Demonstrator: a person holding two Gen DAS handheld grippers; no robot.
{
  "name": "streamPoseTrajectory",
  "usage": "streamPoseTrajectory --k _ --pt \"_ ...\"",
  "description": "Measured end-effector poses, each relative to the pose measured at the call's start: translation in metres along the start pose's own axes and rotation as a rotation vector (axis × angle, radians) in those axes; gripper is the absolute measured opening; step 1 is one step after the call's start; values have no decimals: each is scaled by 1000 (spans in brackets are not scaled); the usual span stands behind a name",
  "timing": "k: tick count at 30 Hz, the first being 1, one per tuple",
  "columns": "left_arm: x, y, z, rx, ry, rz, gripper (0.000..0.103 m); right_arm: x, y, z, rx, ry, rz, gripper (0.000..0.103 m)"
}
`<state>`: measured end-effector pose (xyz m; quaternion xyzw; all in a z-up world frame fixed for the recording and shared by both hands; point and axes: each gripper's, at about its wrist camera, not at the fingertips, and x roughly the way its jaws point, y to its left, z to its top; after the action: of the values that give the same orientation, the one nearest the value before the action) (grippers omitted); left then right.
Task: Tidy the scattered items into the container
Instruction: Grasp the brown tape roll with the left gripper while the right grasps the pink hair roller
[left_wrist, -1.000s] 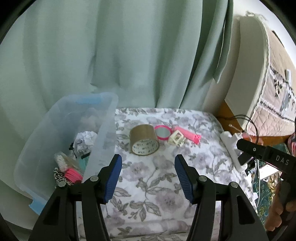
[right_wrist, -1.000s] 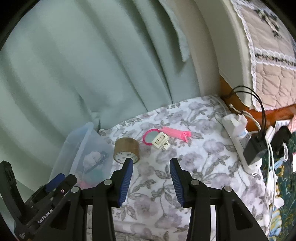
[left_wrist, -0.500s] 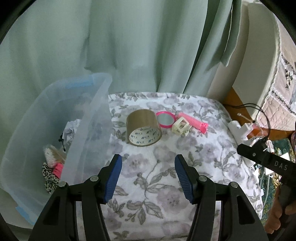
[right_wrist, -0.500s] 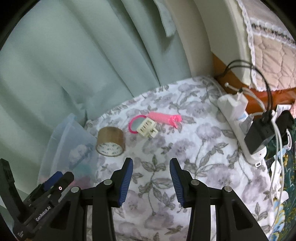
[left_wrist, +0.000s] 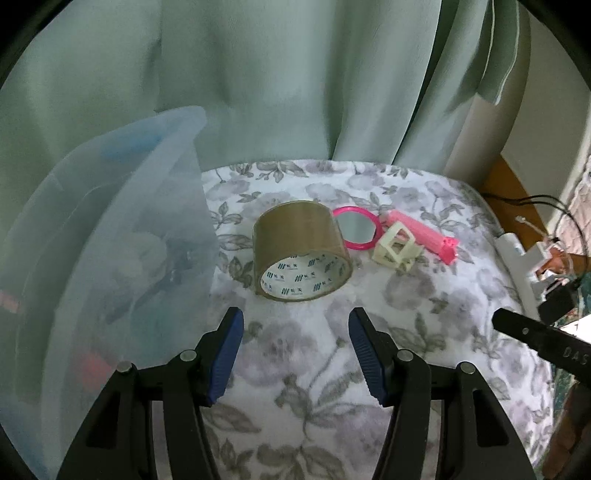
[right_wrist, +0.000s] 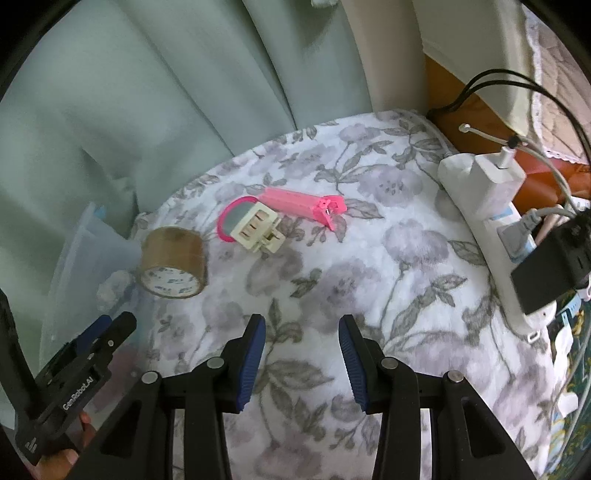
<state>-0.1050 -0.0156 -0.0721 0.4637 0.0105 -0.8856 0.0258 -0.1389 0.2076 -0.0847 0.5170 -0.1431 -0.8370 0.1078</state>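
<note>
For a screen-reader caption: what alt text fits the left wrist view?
The open, empty left gripper points at a roll of brown tape on a floral cloth, with a pink mirror, cream clip and pink comb behind it. A clear container stands on the left.

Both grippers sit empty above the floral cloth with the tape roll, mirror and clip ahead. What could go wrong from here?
1. The tape roll lies tilted beside the clear bin; a glancing touch from the left gripper, jaws open, might roll it.
2. The cream clip overlaps the pink mirror, so the right gripper may snag both.
3. The power strip and its cables lie near the right hand's side.
</note>
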Motion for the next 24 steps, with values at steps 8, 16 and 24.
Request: streamPoseTrajectory --k 8,16,24 --pt "38 9 7 -7 25 47 60 29 -6 25 -27 23 -46 45" --pt "66 12 13 -6 26 67 60 57 -2 60 -121 -6 -92 53" --pt "81 13 19 -13 20 63 60 83 18 86 -307 -7 -95 53"
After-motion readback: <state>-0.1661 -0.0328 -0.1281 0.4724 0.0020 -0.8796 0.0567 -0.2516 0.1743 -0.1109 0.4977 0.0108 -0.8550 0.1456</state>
